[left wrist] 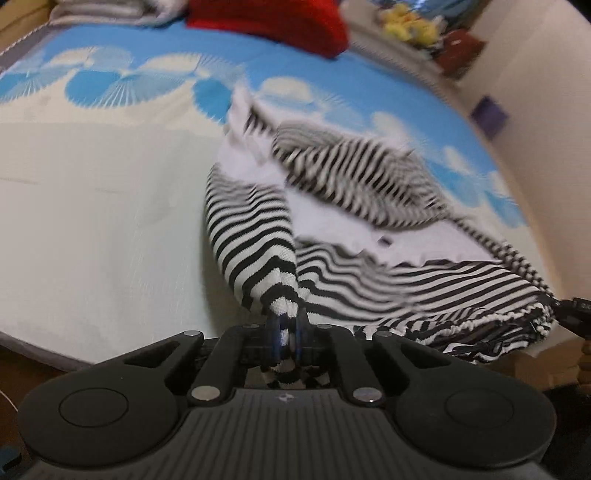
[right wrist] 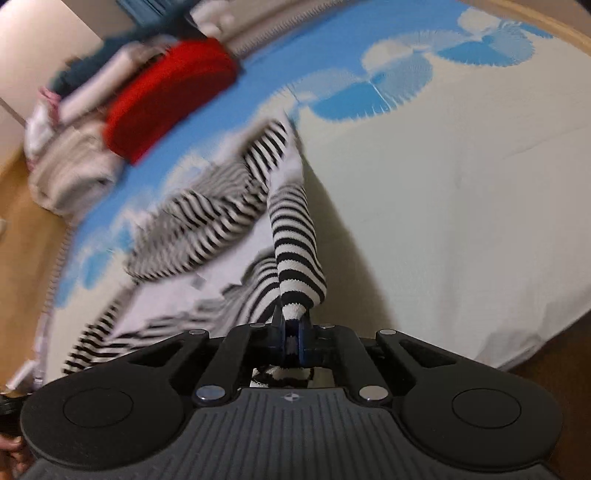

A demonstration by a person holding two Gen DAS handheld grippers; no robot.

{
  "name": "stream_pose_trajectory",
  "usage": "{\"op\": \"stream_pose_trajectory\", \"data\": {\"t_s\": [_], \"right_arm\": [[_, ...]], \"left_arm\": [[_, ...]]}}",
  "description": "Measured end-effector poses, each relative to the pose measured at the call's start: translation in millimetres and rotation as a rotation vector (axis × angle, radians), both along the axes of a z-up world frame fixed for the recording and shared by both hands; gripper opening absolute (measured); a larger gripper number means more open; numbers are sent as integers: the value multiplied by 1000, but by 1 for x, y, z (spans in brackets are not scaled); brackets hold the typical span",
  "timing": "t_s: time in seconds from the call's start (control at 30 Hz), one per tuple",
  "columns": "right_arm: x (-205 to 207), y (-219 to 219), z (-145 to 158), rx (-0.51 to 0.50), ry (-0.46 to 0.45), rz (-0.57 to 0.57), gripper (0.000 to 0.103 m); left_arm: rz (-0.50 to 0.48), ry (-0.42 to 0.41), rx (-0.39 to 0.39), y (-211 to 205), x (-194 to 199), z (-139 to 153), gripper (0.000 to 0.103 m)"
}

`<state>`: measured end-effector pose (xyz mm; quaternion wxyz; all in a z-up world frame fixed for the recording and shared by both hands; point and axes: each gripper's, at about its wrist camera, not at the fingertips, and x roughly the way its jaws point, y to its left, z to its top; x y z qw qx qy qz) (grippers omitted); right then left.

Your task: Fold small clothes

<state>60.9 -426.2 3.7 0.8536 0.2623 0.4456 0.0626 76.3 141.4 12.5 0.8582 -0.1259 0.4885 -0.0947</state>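
A: What is the left gripper (left wrist: 286, 332) doing?

B: Its blue fingers (left wrist: 275, 334) are squeezed tight on a bunched bit of the striped top (left wrist: 255, 236). The cloth goes right between them and pokes out behind.

A: And the right gripper (right wrist: 293, 332)?

B: Same thing. Its jaws are pinched shut on another bunched bit of the striped top (right wrist: 295, 236), which looks like a sleeve end, though I can't be sure.

A: Where is the top?

B: It is black and white with stripes, and some plain white cloth shows in the middle. The two pinched bits are lifted up off the bed (left wrist: 92, 221). The rest hangs down and lies on the bed cover. In the left wrist view, it reaches toward the bed's right edge. It is very blurry, so I can't tell how it is folded.

A: What else is on the bed?

B: A red cloth (left wrist: 273, 26) sits at the far edge, well apart from the top. Some pale folded clothes (right wrist: 70, 173) are beside it. The bed cover is cream near us and blue with white fan shapes far away.

A: Anything past the bed?

B: Something yellow (left wrist: 406, 24), too blurry to tell.
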Motion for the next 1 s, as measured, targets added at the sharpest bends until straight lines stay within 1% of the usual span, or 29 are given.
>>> {"op": "stream_pose_trajectory", "data": {"t_s": [0.1, 0.17, 0.2, 0.27, 0.3, 0.4, 0.5, 0.53, 0.63, 0.7, 0.73, 0.8, 0.83, 0.87, 0.9, 0.97, 1.0], "right_arm": [[-37, -9, 33, 35, -59, 40, 5], [-60, -15, 55, 62, -88, 60, 5], [-67, -17, 62, 66, -98, 70, 5], [-69, -20, 72, 69, -101, 78, 5], [-63, -20, 73, 77, -96, 77, 5], [-30, -15, 71, 86, -80, 63, 5], [20, -7, 62, 76, -79, 35, 5], [44, -4, 57, 64, -74, 24, 5], [103, 10, 37, 11, -86, 14, 5], [136, 16, 17, -5, -79, -8, 5], [149, 20, 4, -17, -83, -12, 5], [166, 25, -23, -35, -58, -20, 5], [173, 28, -37, -44, -15, -16, 5], [179, 31, -43, -59, 21, -18, 5], [185, 32, -44, -61, 8, -15, 5], [197, 31, -46, -68, -15, -2, 6], [202, 29, -50, -63, -10, -18, 7]], "left_arm": [[-38, -43, -82, 10, -30, 29, 7], [-62, -71, -113, 16, -39, 43, 7], [-66, -76, -120, 17, -37, 47, 7], [-60, -73, -121, 19, -20, 49, 7], [-56, -72, -113, 19, -9, 47, 7], [-8, -50, -97, 19, 41, 34, 7], [48, -30, -65, 22, 103, 15, 7], [65, -24, -58, 23, 125, 5, 7], [125, -2, -68, 31, 169, -28, 7], [146, 36, -64, 33, 186, -54, 8], [159, 94, -40, 31, 196, -64, 8], [153, 96, -47, 28, 209, -72, 8], [136, 102, -40, 25, 216, -76, 8], [128, 111, -25, 24, 222, -80, 9], [133, 120, -24, 26, 229, -84, 12], [151, 130, -82, 36, 236, -88, 13], [159, 125, -117, 42, 238, -88, 15]]}}
